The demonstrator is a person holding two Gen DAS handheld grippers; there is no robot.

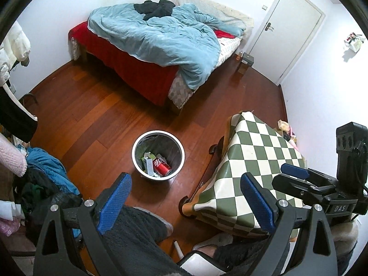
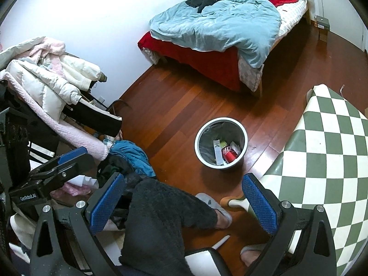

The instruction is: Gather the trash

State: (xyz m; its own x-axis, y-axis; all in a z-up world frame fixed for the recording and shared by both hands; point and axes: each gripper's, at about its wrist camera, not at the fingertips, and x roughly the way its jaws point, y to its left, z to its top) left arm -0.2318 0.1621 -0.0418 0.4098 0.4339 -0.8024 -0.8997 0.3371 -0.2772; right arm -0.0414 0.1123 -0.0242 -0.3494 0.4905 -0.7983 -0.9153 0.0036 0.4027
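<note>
A white round trash bin (image 1: 158, 133) (image 2: 220, 119) with a dark liner stands on the wooden floor. Inside it lie a red soda can (image 1: 162, 166) (image 2: 230, 153), a white carton (image 1: 149, 164) (image 2: 217, 151) and scraps of paper. My left gripper (image 1: 186, 197) hovers high above the floor on the near side of the bin, open, with nothing between its blue pads. My right gripper (image 2: 184, 197) is also open and empty, above the floor beside the table. Each gripper shows at the edge of the other's view.
A table with a green and white checked cloth (image 1: 253, 161) (image 2: 322, 161) stands right of the bin. A bed with a blue duvet (image 1: 149, 46) (image 2: 218, 23) is behind. Piled clothes (image 1: 41, 172) (image 2: 46, 80) fill the left. The person's leg (image 2: 161, 218) and slipper (image 2: 216, 209) are below.
</note>
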